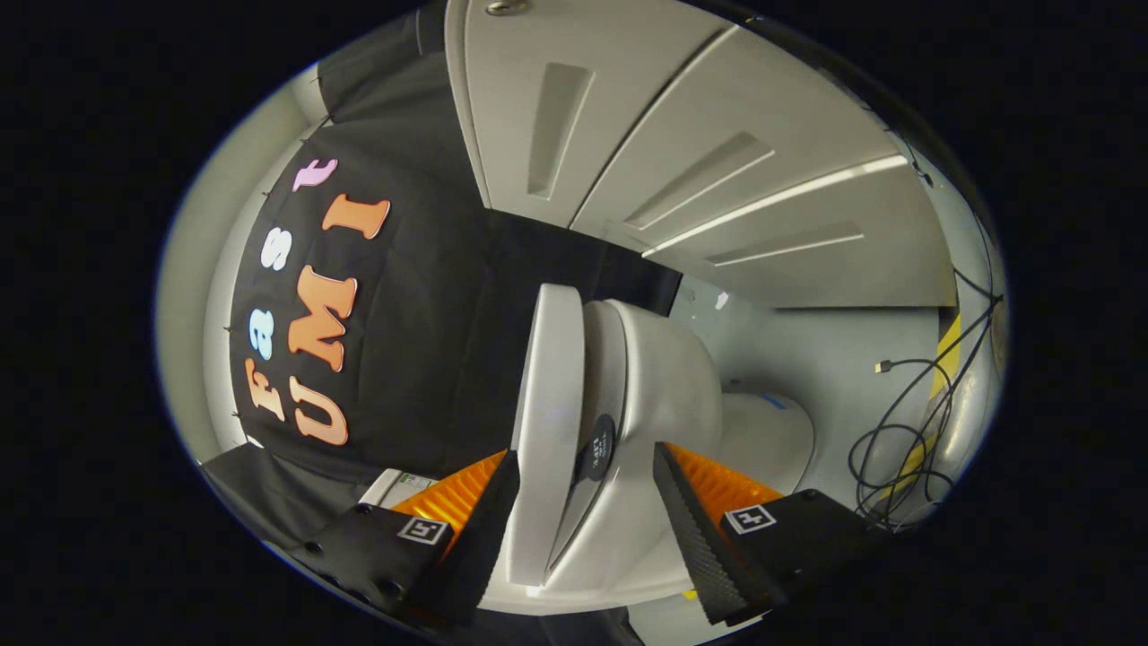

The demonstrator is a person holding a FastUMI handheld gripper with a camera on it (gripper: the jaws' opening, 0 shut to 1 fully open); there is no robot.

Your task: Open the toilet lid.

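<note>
The gripper [587, 502] is being held rolled to one side, so the toilet [664, 386] is being seen turned on its side between the two fingers. The fingers are being kept spread wide, one on either side of the toilet's front end. The toilet lid [545, 422] is lying just inside one finger; whether that finger is touching the lid's outer face cannot be told. A narrow wedge-shaped gap is being shown between the lid and the seat [603, 377] beside it, widening toward the gripper. A small dark oval tag [595, 446] is sitting on the seat's front edge, between the fingers. The other finger is standing apart from the bowl's side, with nothing being pressed. Beyond the toilet, the grey floor [807, 350] is being crossed by a loose black cable [897, 449] lying in coils, well apart from the bowl. Pale panelled cabinet doors [628, 117] are standing beyond the toilet.
</note>
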